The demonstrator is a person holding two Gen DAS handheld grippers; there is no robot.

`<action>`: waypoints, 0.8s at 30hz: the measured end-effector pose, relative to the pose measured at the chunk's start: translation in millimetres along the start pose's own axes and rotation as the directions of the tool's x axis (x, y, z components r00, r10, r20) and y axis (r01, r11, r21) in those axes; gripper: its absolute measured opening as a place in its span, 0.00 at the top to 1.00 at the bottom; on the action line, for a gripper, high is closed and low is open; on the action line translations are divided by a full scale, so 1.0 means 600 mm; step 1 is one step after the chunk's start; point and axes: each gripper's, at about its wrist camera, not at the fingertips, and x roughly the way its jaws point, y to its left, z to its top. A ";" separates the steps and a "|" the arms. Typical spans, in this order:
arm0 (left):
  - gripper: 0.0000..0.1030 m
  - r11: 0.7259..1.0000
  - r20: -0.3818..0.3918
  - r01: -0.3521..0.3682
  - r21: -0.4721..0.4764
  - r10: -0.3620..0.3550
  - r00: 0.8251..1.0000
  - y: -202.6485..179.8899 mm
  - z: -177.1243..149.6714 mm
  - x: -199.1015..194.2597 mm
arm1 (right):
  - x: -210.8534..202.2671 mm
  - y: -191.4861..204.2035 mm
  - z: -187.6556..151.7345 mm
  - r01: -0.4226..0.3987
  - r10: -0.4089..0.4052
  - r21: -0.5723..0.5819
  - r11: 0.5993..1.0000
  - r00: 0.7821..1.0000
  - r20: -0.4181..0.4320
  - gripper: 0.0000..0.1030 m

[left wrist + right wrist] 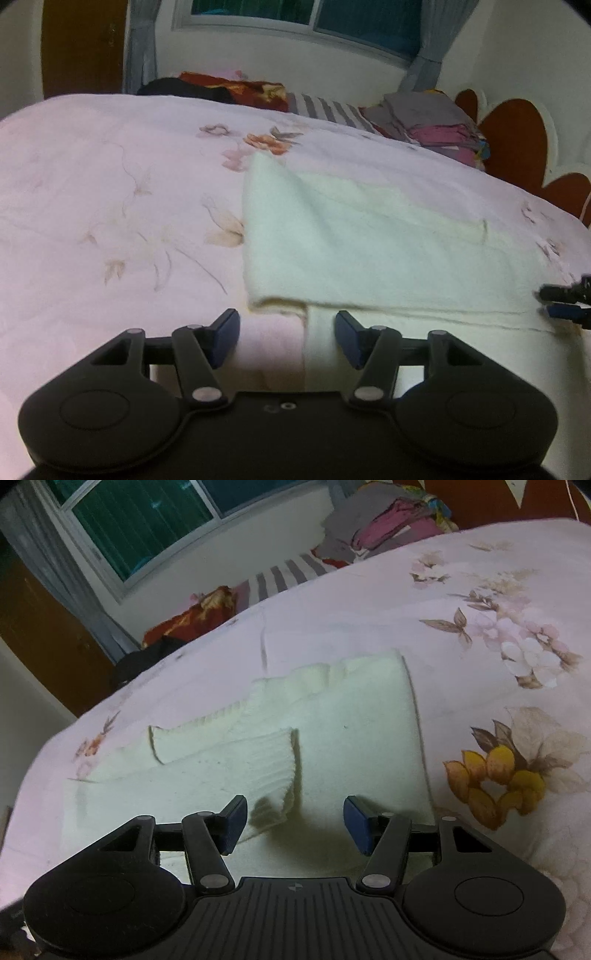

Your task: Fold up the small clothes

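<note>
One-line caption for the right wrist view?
Right gripper open over a folded white sweater on the floral bedspread.

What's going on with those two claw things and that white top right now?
Left tool open, empty, at sweater's near edge. Right tool open, nothing gripped, over folded sleeve. White sweater flat on bedspread. Nothing in the way.

Home bedroom, probably: floral bedspread [110, 184], curtained window [295, 14], clothes pile [436, 125].

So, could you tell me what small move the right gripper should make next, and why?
Probably ease the right gripper forward and close on the ribbed cuff of the white sweater: the jaws stand open, nothing is pinched, and the cuff lies just ahead between them.
</note>
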 end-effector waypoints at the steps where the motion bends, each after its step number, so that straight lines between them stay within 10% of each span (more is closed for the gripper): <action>1: 0.51 1.000 -0.001 0.013 -0.018 -0.013 1.000 0.008 0.002 0.003 | 0.003 0.001 0.001 -0.001 0.001 -0.002 1.000 1.000 -0.006 0.78; 8: 0.60 0.998 -0.029 0.056 0.026 -0.055 0.998 0.018 0.012 0.014 | 0.030 0.024 0.010 -0.015 0.014 -0.040 0.999 1.000 -0.028 0.80; 10: 0.62 0.997 -0.040 0.074 0.001 -0.074 0.996 0.027 0.016 0.017 | 0.028 0.031 0.012 -0.025 0.024 -0.068 0.997 0.999 -0.029 0.96; 16: 0.67 0.996 -0.055 0.091 0.007 -0.090 0.994 0.036 0.022 0.022 | -0.072 0.038 0.020 -0.002 0.023 -0.109 0.994 0.982 0.187 0.96; 24: 0.67 0.996 -0.056 0.092 0.006 -0.092 0.994 0.035 0.023 0.023 | -0.051 -0.015 -0.009 0.074 -0.064 -0.109 0.991 0.993 0.097 0.96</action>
